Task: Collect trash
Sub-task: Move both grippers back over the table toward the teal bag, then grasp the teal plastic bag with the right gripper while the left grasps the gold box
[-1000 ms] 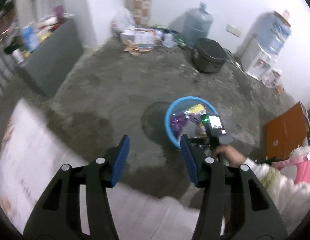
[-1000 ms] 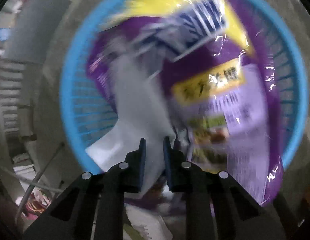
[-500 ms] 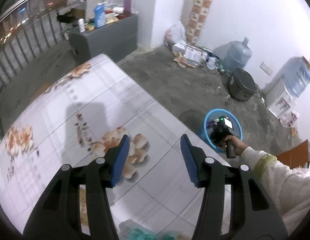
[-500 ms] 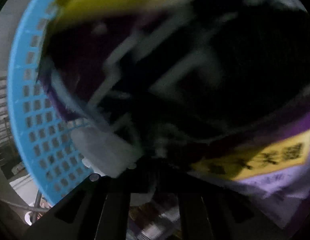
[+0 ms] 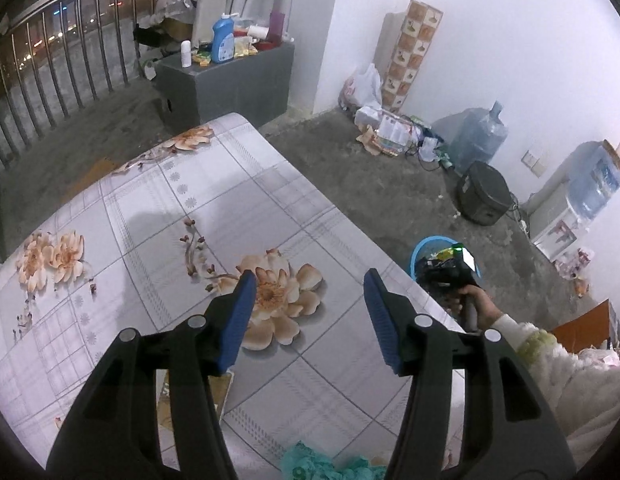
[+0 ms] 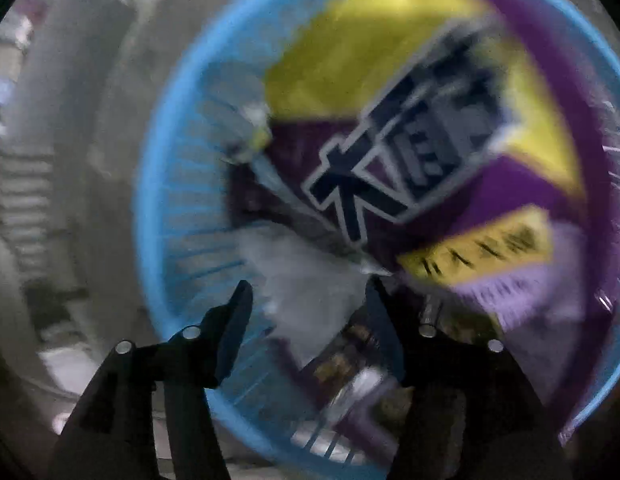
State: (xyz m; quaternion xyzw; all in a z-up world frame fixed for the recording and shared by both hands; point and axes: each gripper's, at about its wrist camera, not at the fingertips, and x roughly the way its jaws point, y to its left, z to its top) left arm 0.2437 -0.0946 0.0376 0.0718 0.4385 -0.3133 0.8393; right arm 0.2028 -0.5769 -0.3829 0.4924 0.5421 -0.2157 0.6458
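**Release over the basket, with more trash waiting on the tabletop**

The main risk sat at the blue basket (image 6: 161, 216). The right gripper (image 6: 307, 300) was opening its jaws directly over it, and a pale scrap of paper (image 6: 310, 280) showed between them, in the lower middle of the right wrist view. Blur hid whether the scrap was clear of the pads. It looked light; if it clung to a pad, or if the hand pulled away too soon, it could likely drift over the rim onto the concrete floor (image 5: 370, 184). The basket was already crowded by a large purple-and-yellow bag (image 6: 430, 152), so a loose scrap might also slide off that slick surface.

In the left wrist view, the right hand (image 5: 476, 300) gripped its tool steeply downward above the basket, at the right edge of the flowered tabletop (image 5: 149, 208).

The left gripper (image 5: 310, 316) angled down over the tabletop's middle, jaws moderately wide and opening slightly, nothing between them. A teal crumpled item (image 5: 322, 464) lay at the bottom edge of that frame and a brown card (image 5: 221, 388) behind the left finger; both could be missed or pushed off the tabletop by a hurried reach.
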